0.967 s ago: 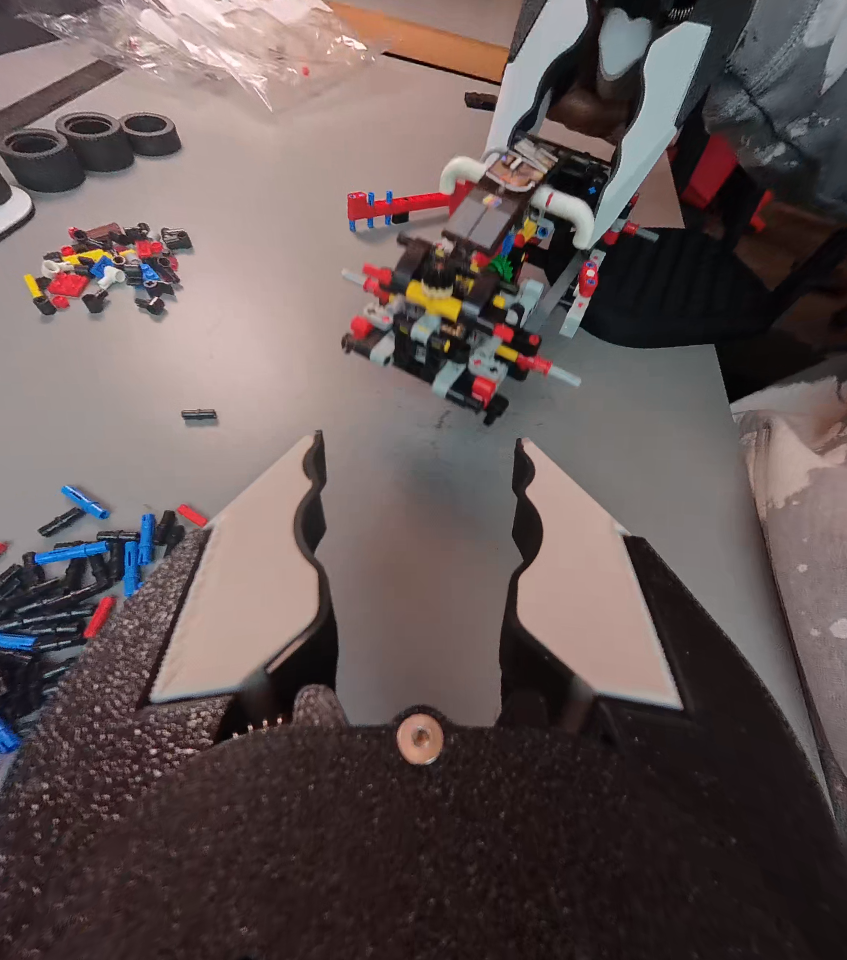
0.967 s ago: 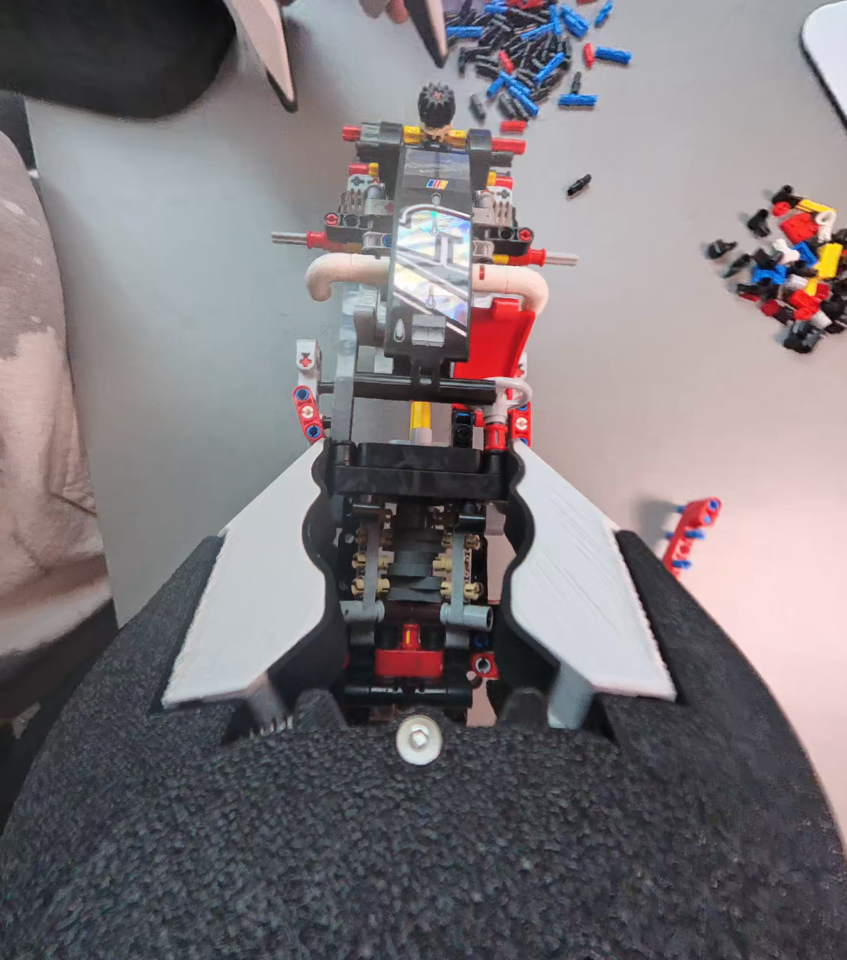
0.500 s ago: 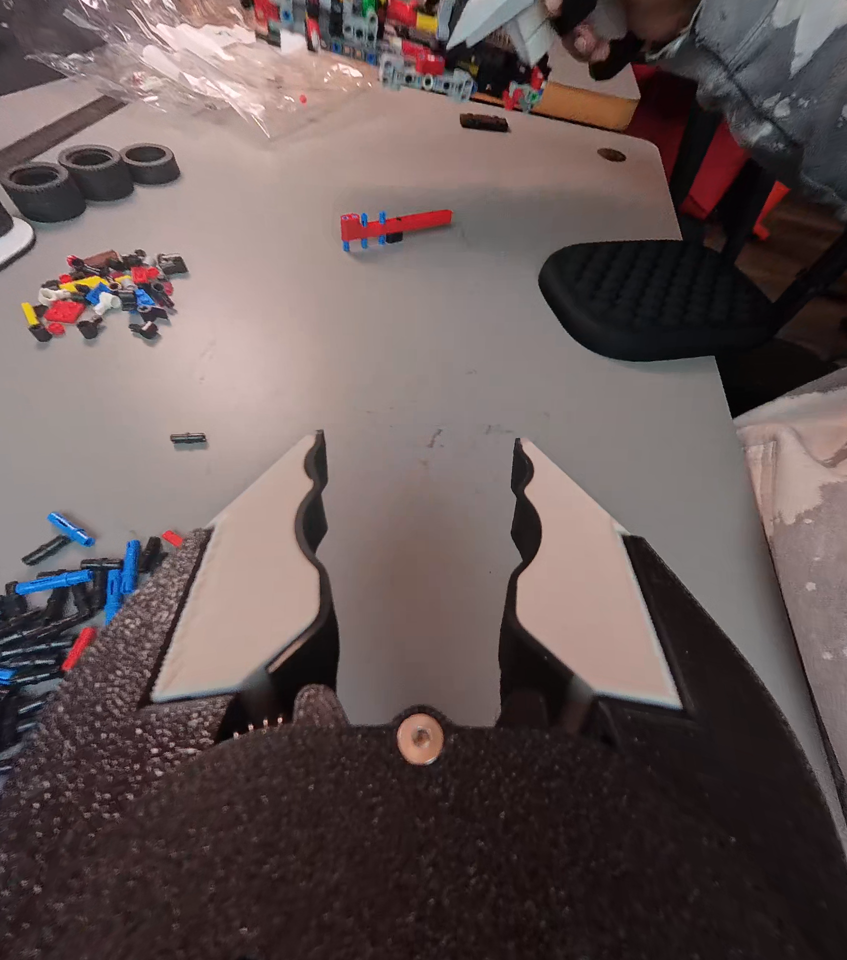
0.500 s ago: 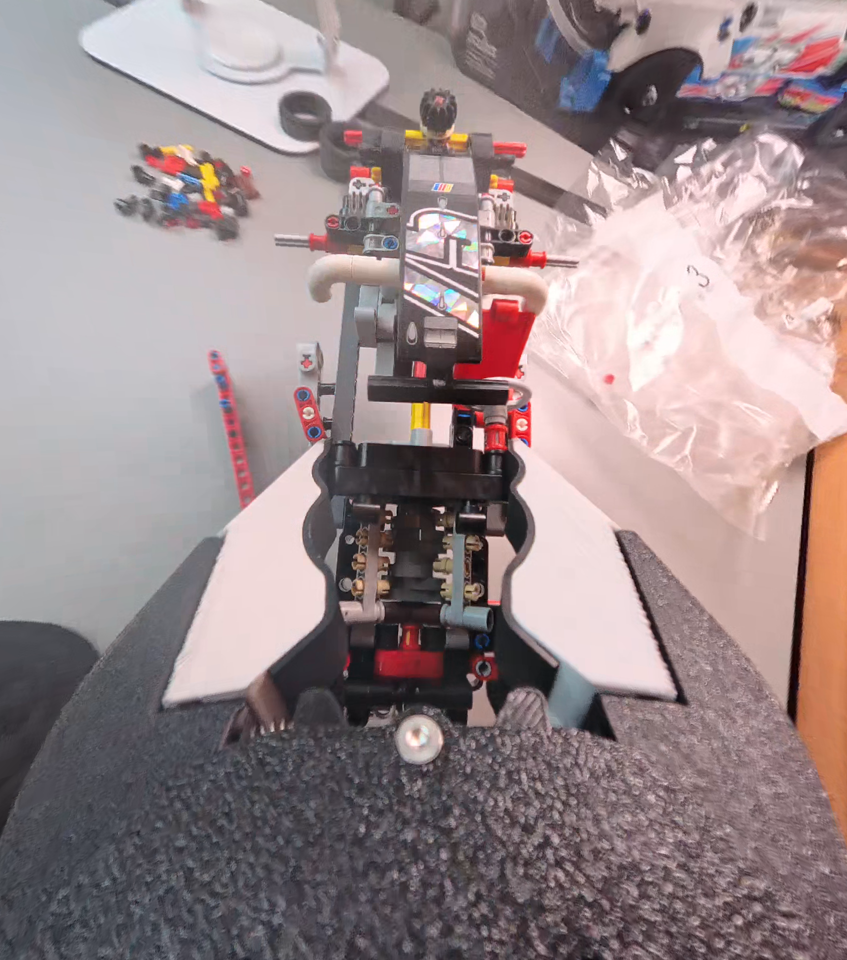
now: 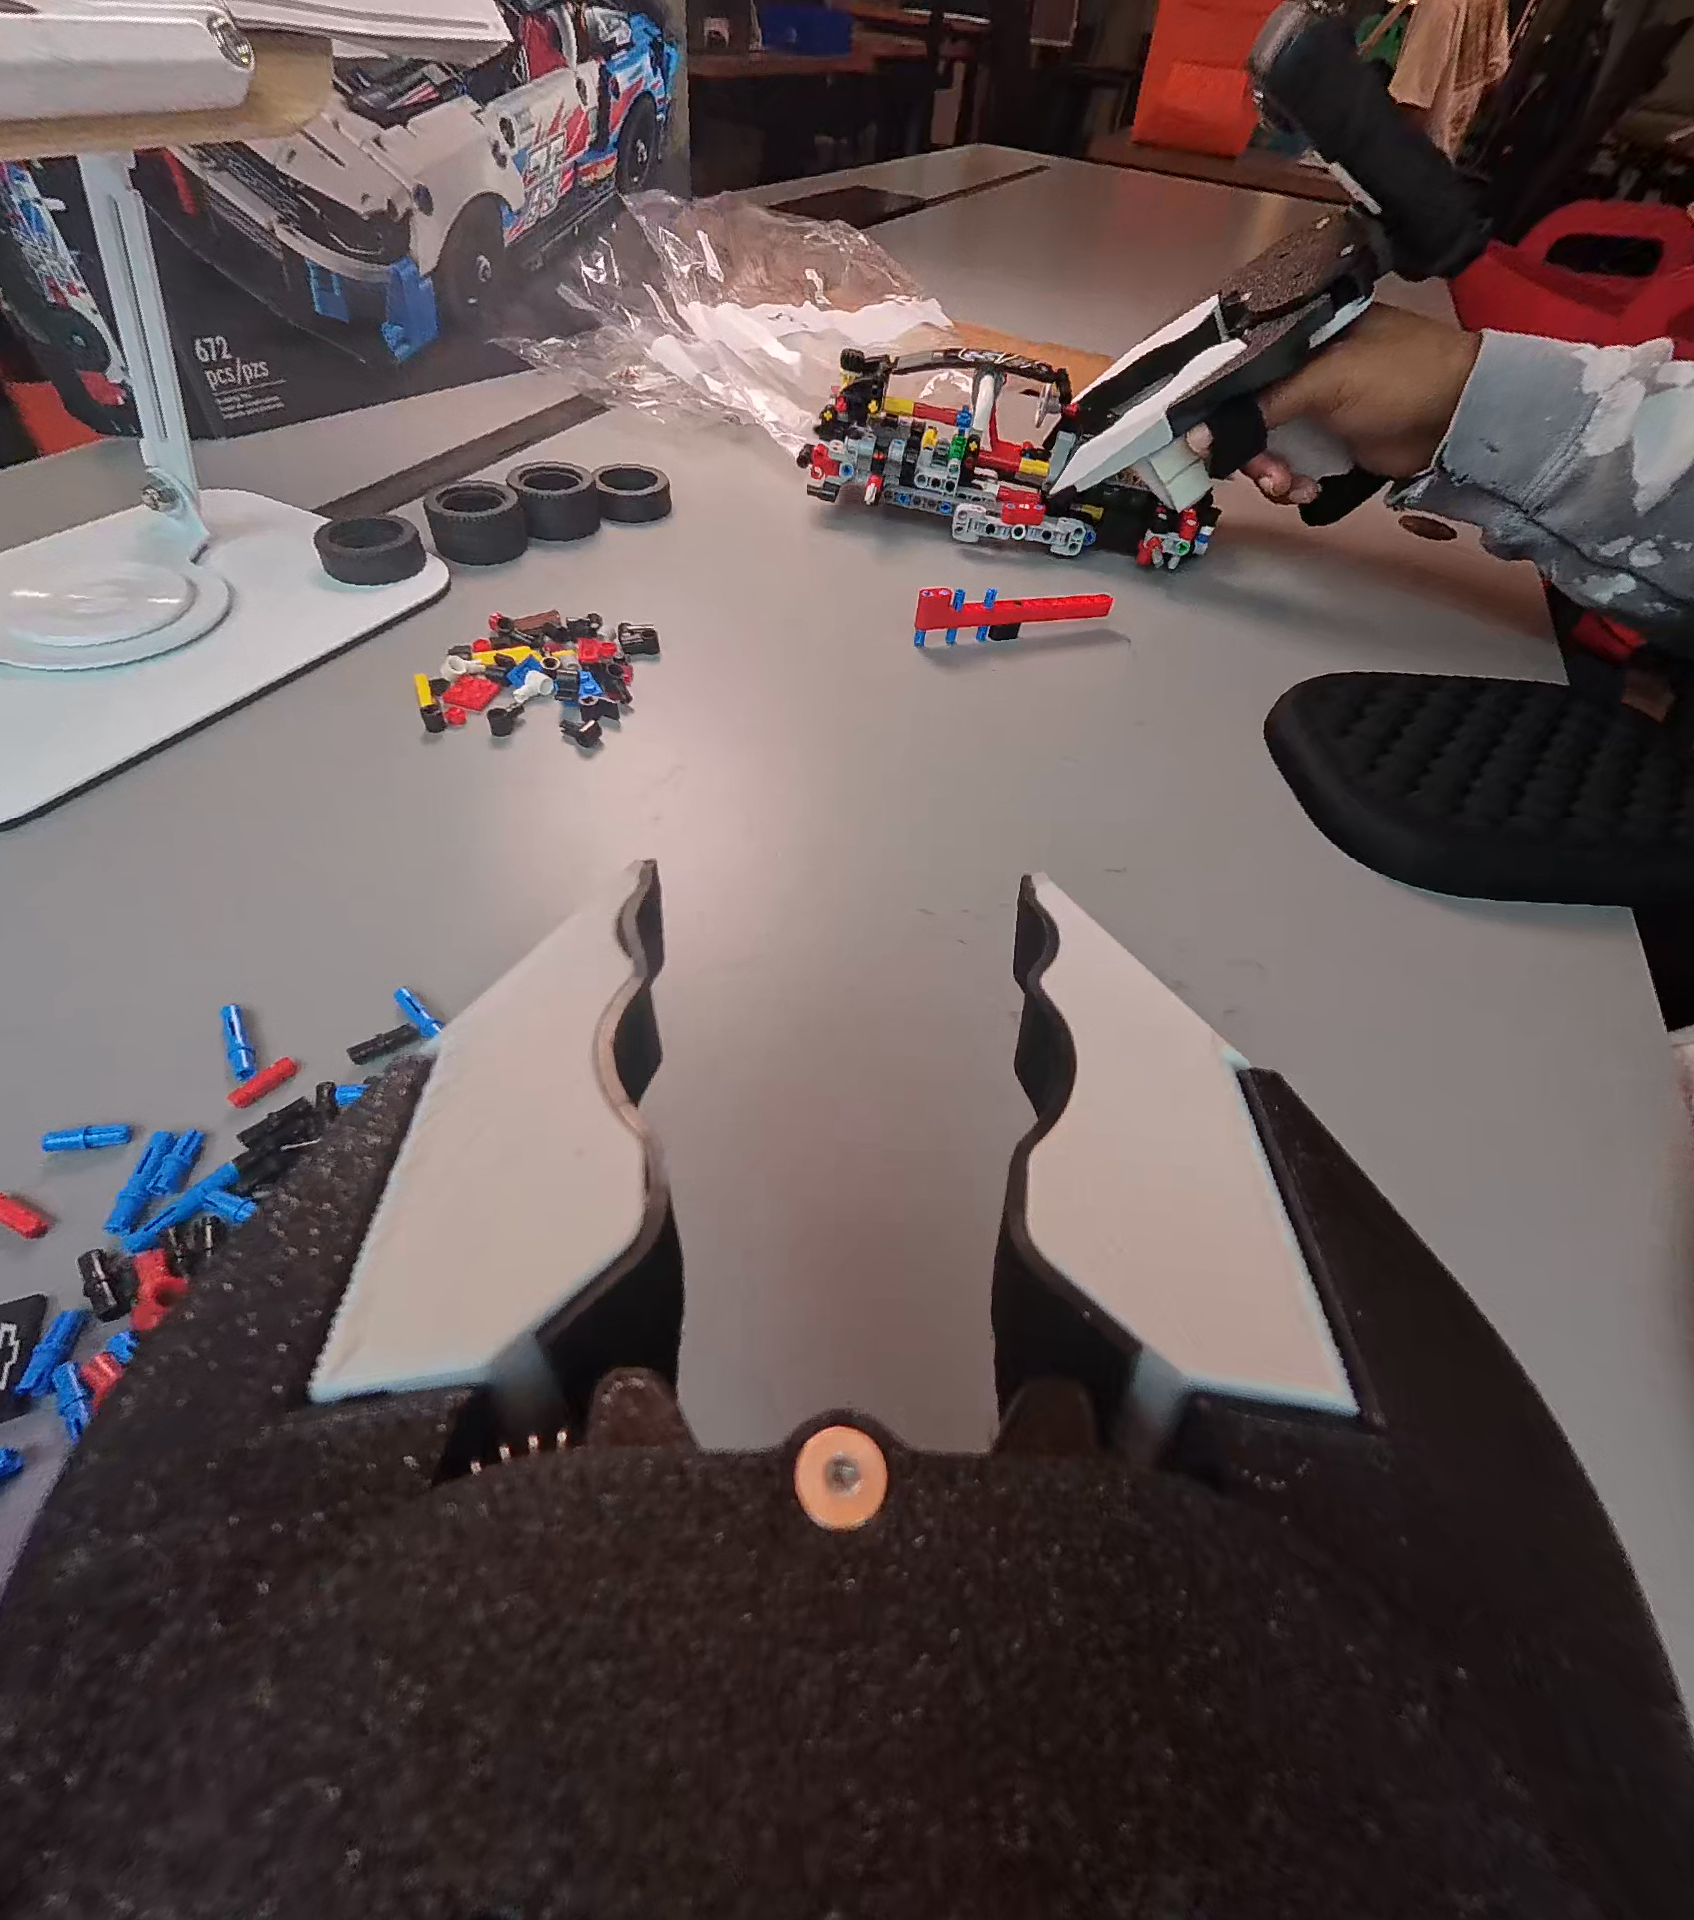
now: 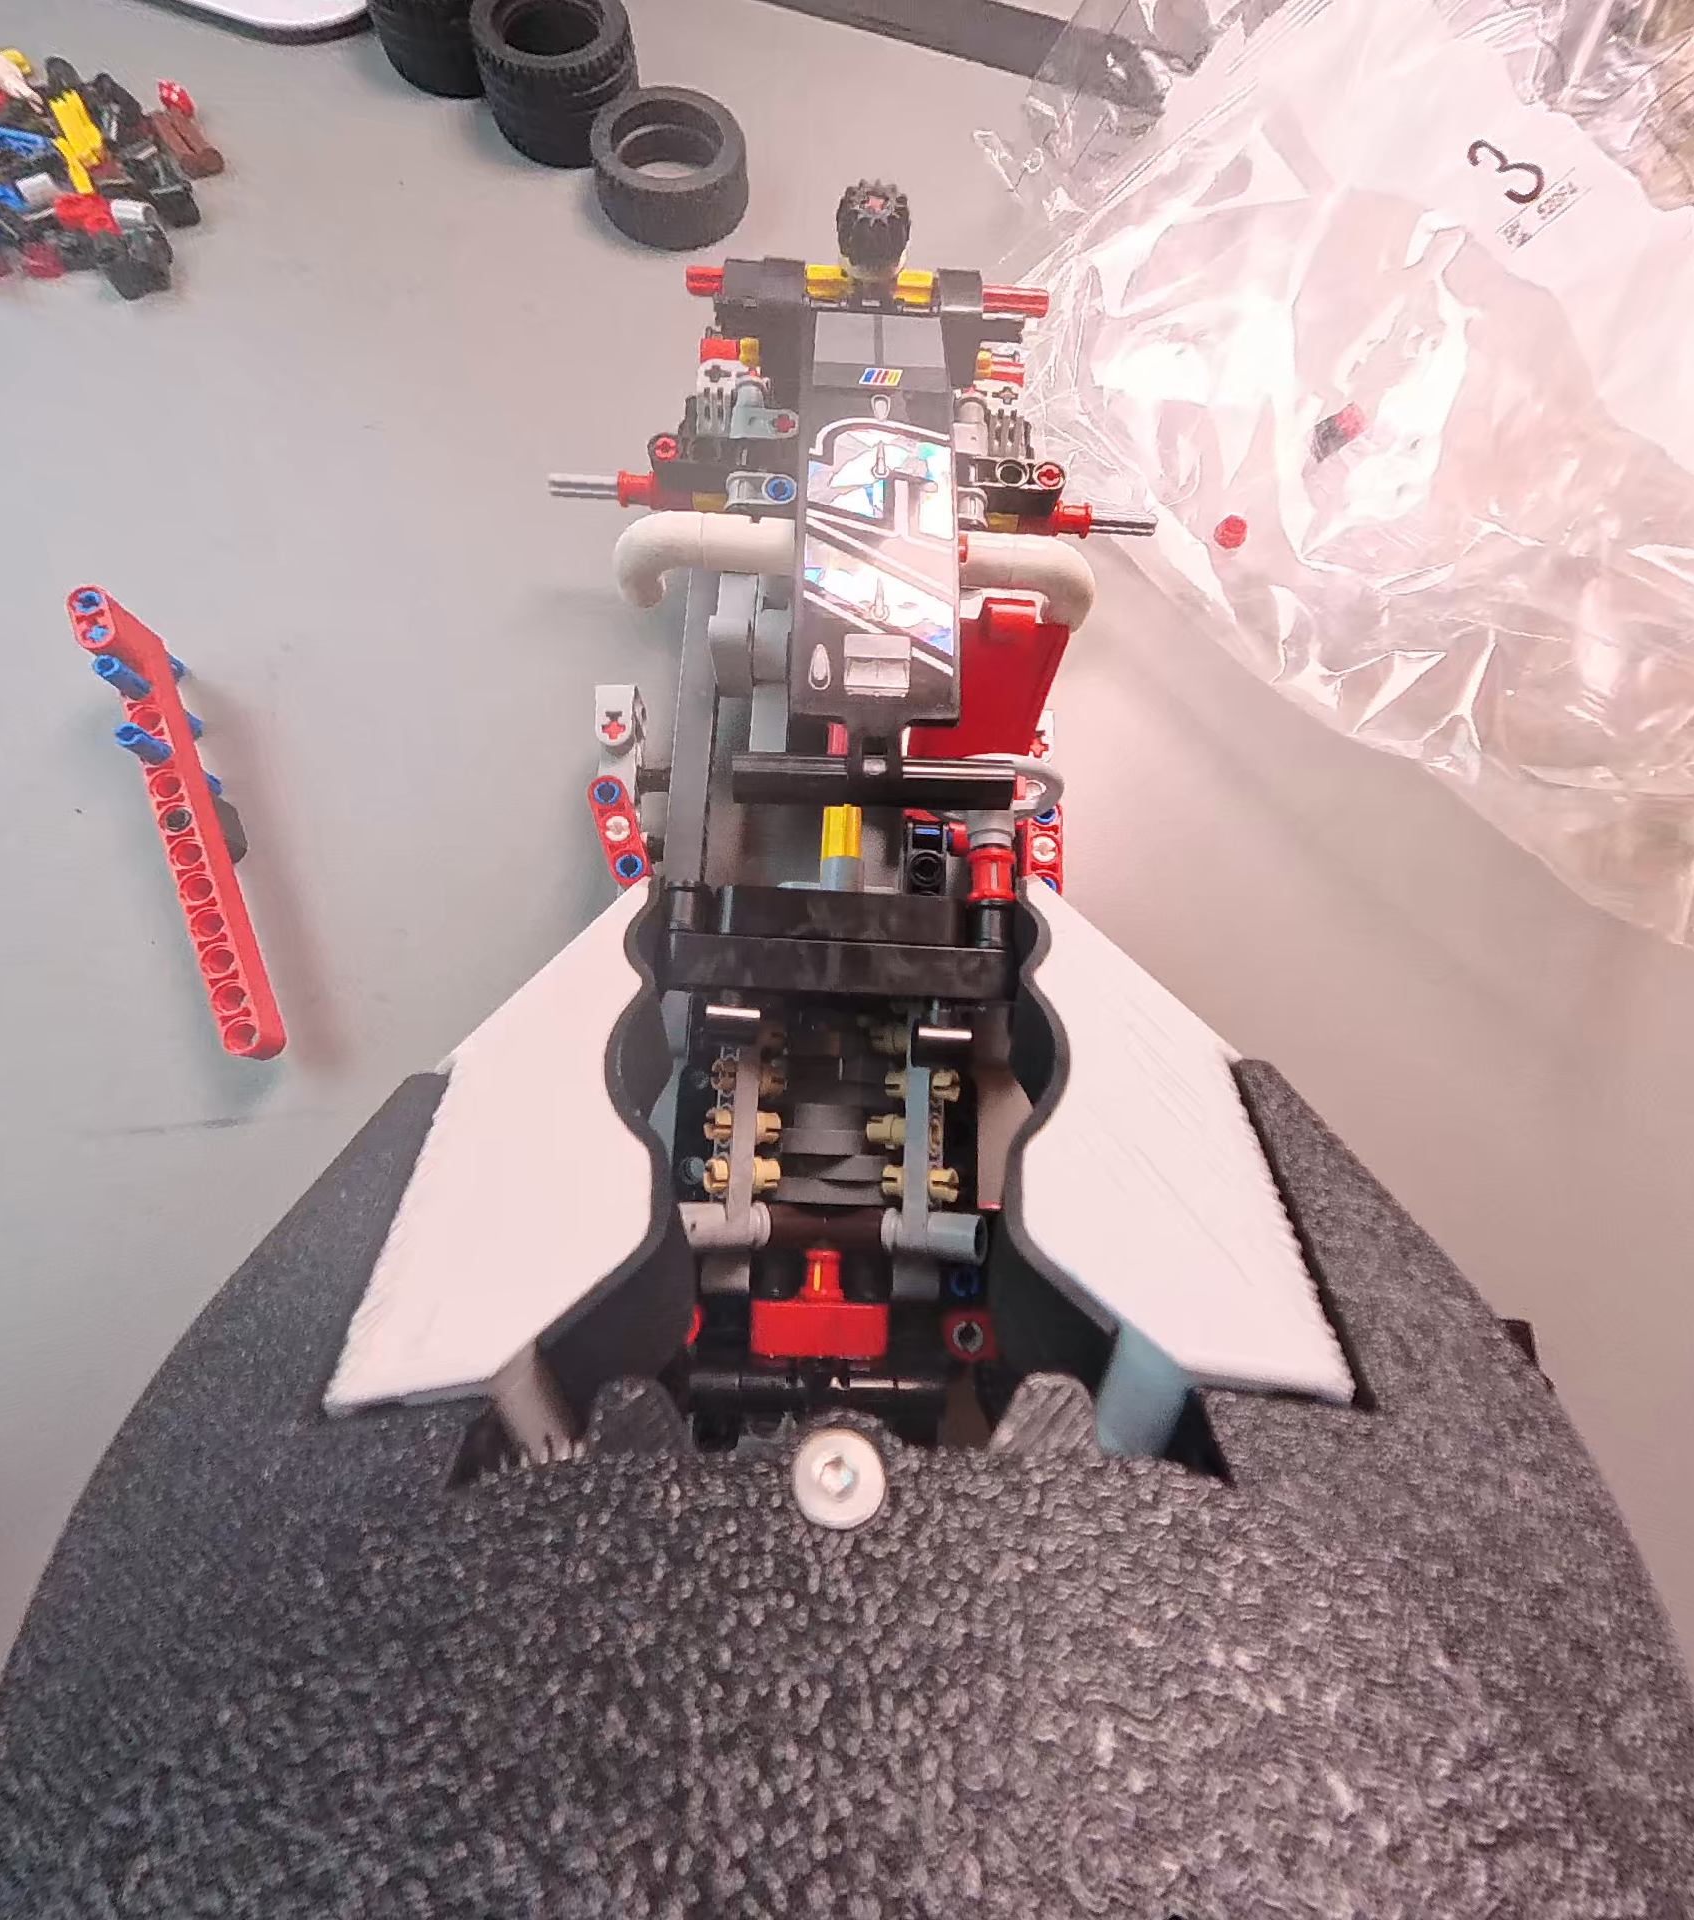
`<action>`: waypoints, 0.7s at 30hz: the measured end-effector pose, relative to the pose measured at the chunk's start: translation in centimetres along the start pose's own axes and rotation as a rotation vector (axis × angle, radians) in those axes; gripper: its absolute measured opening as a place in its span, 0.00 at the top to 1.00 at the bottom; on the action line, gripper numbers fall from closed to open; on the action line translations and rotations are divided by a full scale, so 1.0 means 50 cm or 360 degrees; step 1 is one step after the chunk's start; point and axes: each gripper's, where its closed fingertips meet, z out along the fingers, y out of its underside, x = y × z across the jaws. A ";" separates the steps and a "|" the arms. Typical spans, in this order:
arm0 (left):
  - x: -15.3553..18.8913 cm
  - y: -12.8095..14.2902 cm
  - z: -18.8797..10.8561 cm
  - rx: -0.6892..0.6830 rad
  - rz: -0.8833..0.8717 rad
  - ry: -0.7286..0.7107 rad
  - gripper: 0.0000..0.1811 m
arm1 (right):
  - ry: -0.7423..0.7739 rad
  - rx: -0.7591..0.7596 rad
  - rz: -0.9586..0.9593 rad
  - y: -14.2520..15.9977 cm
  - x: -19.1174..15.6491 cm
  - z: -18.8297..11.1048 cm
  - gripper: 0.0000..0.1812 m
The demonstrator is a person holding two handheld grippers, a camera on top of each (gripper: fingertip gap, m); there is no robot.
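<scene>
My right gripper [image 6: 838, 935] is shut on the rear end of a partly built brick car chassis [image 6: 874, 582], black, grey and red with a shiny sticker panel. The chassis points away from me and sits low at the grey table, beside a clear plastic bag [image 6: 1445, 416]. In the left wrist view the chassis [image 5: 936, 457] and the right gripper [image 5: 1092, 457] show at the far side of the table, held by a hand. My left gripper [image 5: 838, 904] is open and empty, low over the bare grey table [image 5: 822, 790]. A red beam with blue pins [image 5: 1009, 613] lies between the two grippers.
Several black tyres [image 5: 500, 509], a heap of mixed small parts [image 5: 536, 675] and a white stand base [image 5: 95, 644] lie at the left. Blue, black and red pins [image 5: 147, 1195] lie by my left gripper. A car box [image 5: 355, 208] stands behind. A black chair seat [image 5: 1508, 779] is at the right edge. There is about 40 cm between the tips of the two grippers.
My right gripper has carried the chassis from just in front of my left gripper up and over to the far side of the table, down beside the bag. My left gripper stays open.
</scene>
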 end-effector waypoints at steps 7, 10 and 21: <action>0.002 0.000 0.001 -0.0003 0.0017 -0.0003 0.63 | -0.0004 0.0009 0.0005 -0.008 -0.019 0.001 0.61; 0.001 -0.003 -0.003 0.0006 0.0024 -0.0019 0.62 | -0.0014 0.0275 0.0071 -0.060 -0.008 -0.066 0.52; 0.010 0.006 0.011 -0.0023 0.0000 0.0030 0.63 | 0.0389 -0.0061 0.0376 0.179 0.244 -0.181 0.74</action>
